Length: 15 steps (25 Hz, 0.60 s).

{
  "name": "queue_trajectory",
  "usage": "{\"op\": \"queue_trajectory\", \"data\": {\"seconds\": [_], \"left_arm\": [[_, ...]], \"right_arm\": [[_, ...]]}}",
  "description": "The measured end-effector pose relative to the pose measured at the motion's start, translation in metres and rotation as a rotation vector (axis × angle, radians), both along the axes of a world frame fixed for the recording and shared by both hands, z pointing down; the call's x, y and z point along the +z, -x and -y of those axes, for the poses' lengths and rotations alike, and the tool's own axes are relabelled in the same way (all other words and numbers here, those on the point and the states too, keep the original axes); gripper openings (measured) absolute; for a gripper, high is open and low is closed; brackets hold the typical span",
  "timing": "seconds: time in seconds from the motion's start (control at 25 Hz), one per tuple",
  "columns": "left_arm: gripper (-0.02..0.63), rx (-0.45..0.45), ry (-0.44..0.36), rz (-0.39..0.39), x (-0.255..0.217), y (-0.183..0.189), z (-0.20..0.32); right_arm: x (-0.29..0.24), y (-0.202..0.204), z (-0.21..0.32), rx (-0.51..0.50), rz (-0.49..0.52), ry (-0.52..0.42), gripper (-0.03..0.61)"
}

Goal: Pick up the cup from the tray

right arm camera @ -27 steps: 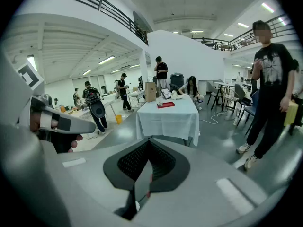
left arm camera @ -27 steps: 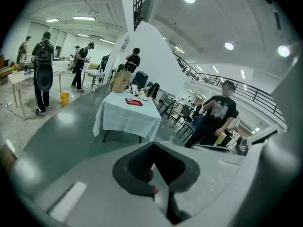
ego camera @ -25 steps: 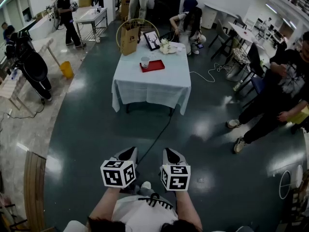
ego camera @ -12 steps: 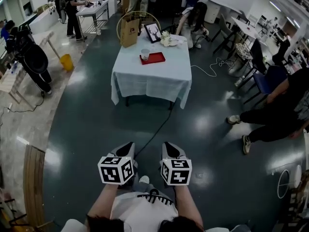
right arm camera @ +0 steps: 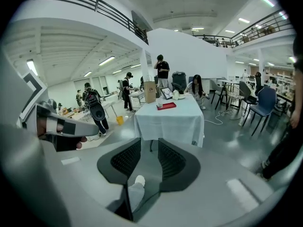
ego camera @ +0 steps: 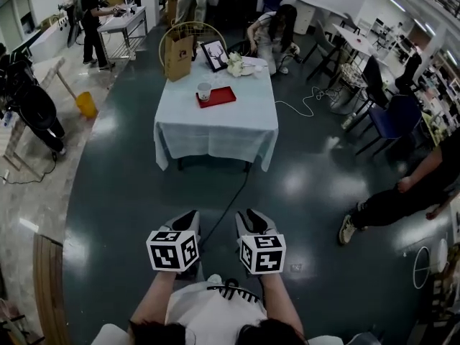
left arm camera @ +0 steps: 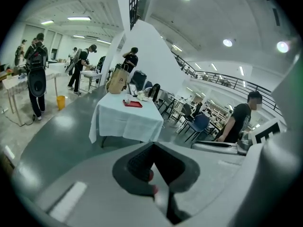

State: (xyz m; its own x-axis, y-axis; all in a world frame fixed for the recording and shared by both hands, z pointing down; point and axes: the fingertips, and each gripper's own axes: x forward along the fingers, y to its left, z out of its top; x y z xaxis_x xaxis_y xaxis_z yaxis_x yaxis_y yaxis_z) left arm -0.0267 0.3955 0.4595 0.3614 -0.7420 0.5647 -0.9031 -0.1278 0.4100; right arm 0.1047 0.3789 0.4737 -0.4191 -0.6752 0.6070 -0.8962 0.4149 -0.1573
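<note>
A white cup (ego camera: pixel 205 91) stands at the left end of a red tray (ego camera: pixel 218 97) on a table with a pale cloth (ego camera: pixel 215 124), far ahead across the dark floor. Both grippers are held low near my body, well short of the table. My left gripper (ego camera: pixel 188 220) has its pads together, nothing in them. My right gripper (ego camera: pixel 251 218) has just been opening; a narrow empty gap shows between its pads. The left gripper view shows the left gripper (left arm camera: pixel 152 145) with the cup (left arm camera: pixel 127 100) and tray (left arm camera: pixel 133 103) small beyond it. The right gripper view shows the right gripper (right arm camera: pixel 149 142), cup (right arm camera: pixel 159 105) and tray (right arm camera: pixel 167 106).
A brown paper bag (ego camera: pixel 178 56), a framed picture (ego camera: pixel 214 53) and white flowers (ego camera: pixel 237 65) stand at the table's far end. A black cable (ego camera: pixel 228 205) runs from under the table toward me. A person (ego camera: pixel 272 31) crouches behind the table, another (ego camera: pixel 402 192) sits right.
The table with cup and tray has come nearer and shifted slightly left in the head view. The right gripper's jaws have parted a little. The person at right has slid toward the frame's edge.
</note>
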Motion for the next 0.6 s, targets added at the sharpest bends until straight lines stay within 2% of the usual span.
{"op": "queue_trajectory", "data": {"seconds": [0.28,0.6], "left_arm": [[0.002,0.013,0.025,0.016,0.005,0.03,0.083],[0.002,0.025,0.041,0.026,0.002,0.091,0.19]], "right_arm": [[-0.006,0.037,0.079,-0.023,0.039,-0.022,0.237],[-0.012,0.096,0.178,-0.023,0.037,-0.041,0.304]]}}
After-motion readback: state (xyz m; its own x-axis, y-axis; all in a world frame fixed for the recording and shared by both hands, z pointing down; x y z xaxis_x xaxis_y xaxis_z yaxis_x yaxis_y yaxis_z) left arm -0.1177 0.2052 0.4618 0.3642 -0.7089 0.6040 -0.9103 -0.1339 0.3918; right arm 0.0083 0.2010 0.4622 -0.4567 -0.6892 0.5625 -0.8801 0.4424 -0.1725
